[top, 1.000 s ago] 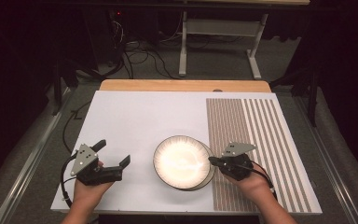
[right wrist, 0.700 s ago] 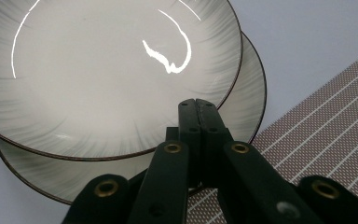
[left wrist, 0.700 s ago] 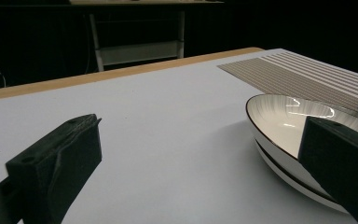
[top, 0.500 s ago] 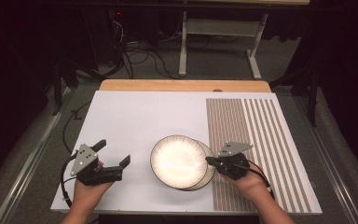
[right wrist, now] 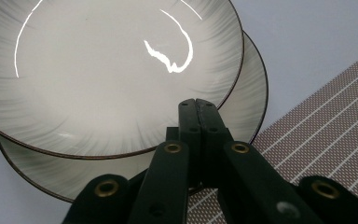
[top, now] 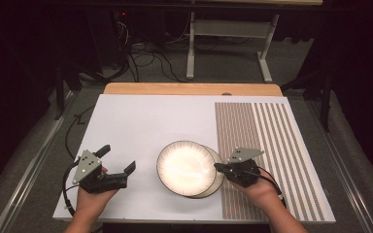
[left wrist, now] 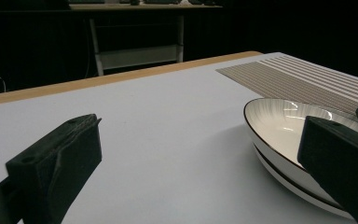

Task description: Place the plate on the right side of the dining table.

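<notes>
The right tool [top: 219, 166] (jaws pressed together) pinches the upper plate's [top: 184, 167] near rim, now slid leftward off the lower plate [top: 215, 180]. The left tool [top: 117, 158] gapes empty, well left.

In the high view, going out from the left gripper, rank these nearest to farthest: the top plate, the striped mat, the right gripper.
1. Top plate: just to the right of the left gripper, on the white sheet.
2. Right gripper: past the plates, its jaws at their right edge.
3. Striped mat: farthest, along the table's right side; its near edge lies close behind the right gripper's tips.
</notes>
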### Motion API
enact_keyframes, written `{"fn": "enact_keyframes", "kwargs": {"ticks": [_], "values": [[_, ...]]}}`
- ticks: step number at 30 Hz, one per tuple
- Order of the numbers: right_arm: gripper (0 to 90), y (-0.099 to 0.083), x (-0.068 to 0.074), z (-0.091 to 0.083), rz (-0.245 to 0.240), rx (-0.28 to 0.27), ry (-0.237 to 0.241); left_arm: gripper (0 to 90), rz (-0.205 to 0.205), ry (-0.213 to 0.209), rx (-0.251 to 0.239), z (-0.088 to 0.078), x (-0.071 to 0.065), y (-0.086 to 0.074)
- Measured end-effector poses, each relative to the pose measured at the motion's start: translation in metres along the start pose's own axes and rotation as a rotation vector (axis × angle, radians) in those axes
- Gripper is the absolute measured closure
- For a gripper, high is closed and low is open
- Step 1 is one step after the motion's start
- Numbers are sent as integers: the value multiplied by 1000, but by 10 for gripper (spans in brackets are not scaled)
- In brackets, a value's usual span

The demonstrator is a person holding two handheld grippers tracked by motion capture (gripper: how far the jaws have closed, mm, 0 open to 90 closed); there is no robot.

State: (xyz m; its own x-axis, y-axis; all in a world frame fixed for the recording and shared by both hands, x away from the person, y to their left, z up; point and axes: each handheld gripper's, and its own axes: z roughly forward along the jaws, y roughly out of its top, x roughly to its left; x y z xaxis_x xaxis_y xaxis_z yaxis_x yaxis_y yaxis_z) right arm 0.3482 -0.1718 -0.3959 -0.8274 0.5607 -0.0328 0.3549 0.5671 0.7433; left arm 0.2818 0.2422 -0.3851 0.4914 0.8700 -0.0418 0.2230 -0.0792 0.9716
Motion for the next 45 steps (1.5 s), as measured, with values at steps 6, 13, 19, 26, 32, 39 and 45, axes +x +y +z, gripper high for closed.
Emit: {"fn": "enact_keyframes", "kwargs": {"ticks": [6, 13, 19, 26, 32, 39, 45], "values": [[900, 0, 1, 2, -13, 5, 10, 1, -1, 3, -3, 0, 0, 0], [900, 2, 7, 10, -23, 13, 24, 1, -6, 1, -9, -2, 1, 1], [900, 5, 12, 16, -37, 14, 40, 3, -9, -4, -13, -2, 0, 1], [900, 7, 15, 19, -35, 10, 54, 3, -27, -21, -8, -1, -2, 2], [900, 9, 18, 21, -41, 12, 56, 3, -30, -36, 1, 1, -5, 4], [900, 9, 18, 22, -38, 13, 60, 4, -62, -94, 60, 17, -18, 17], [900, 9, 18, 22, -39, 11, 62, 4, -56, -118, 148, 33, -29, 21]]}}
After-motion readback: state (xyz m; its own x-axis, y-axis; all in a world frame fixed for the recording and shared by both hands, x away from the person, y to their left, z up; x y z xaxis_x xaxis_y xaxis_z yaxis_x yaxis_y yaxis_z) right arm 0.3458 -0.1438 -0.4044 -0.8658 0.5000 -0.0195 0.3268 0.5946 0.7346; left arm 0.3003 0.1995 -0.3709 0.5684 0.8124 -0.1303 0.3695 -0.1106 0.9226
